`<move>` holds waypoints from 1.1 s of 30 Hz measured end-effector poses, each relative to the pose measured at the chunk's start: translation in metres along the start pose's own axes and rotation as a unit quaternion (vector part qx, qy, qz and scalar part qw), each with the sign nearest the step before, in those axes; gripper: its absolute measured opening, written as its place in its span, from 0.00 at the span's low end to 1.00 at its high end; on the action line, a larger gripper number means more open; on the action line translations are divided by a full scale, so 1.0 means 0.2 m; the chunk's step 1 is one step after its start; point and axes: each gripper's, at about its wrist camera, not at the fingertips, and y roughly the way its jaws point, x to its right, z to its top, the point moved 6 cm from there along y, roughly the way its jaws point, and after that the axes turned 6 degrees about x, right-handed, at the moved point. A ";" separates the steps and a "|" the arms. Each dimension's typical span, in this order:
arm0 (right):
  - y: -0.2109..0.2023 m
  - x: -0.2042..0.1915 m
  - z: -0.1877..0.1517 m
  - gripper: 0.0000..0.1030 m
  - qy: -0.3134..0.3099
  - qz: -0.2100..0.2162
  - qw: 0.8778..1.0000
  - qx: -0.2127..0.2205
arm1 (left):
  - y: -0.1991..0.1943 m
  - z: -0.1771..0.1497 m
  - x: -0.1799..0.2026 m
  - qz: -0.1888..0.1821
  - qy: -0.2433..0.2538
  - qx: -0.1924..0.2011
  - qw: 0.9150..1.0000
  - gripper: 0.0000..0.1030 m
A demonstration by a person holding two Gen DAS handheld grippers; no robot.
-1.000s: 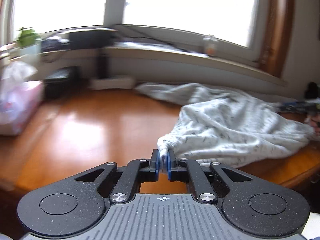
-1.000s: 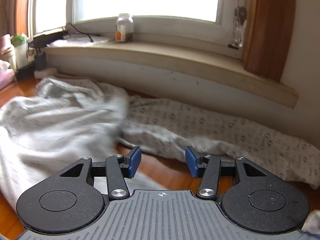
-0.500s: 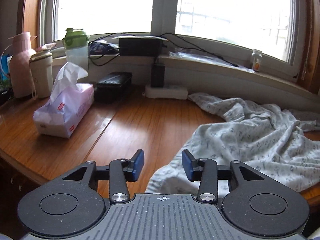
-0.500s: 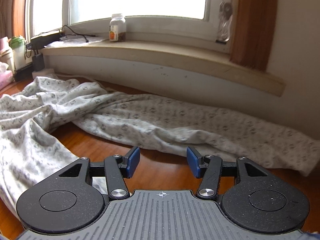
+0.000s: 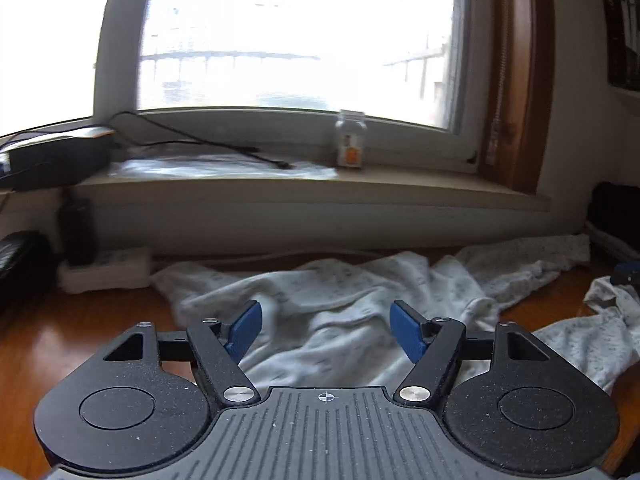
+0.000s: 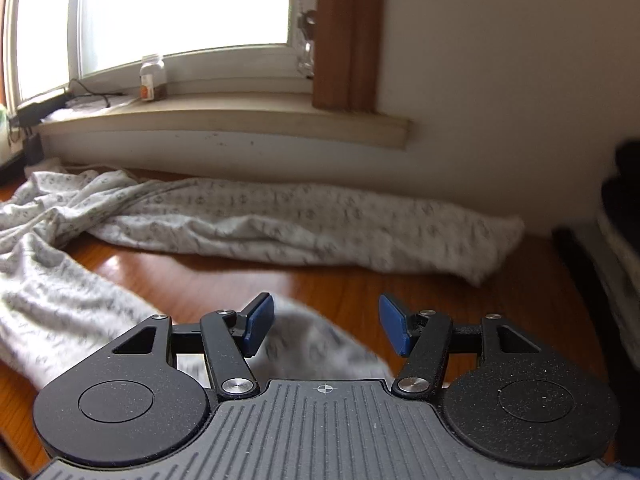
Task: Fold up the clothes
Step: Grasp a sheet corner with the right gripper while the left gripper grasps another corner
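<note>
white grey-printed garment [image 5: 352,320], blue-padded black tool [image 6: 326,326]

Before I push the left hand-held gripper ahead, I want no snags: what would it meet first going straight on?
Most likely the crumpled garment: it lies right ahead of the open left hand-held gripper. Beyond it is the wall under the sill. Depth is hard to judge here.

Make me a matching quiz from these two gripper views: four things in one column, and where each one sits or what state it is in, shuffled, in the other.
Things:
1. jar
2. garment
3. left gripper
4. power strip

Places or states:
A. rumpled on the wooden table
B. on the table against the wall, under the sill
C. on the windowsill
D. open, holding nothing

Pairs: 1-C, 2-A, 3-D, 4-B
</note>
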 end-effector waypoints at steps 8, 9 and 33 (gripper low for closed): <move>0.01 -0.04 -0.02 0.57 0.010 0.016 1.000 -0.017 | 0.50 -0.05 0.51 -0.125 0.037 -0.010 0.991 0.73; 0.04 -0.04 -0.02 0.57 0.013 0.018 1.000 -0.022 | 0.53 -0.07 0.54 -0.134 0.040 -0.014 0.990 0.73; -0.60 0.58 -0.25 0.13 0.142 -0.132 0.981 0.013 | 0.57 -0.14 0.62 -0.170 0.078 -0.039 0.982 0.74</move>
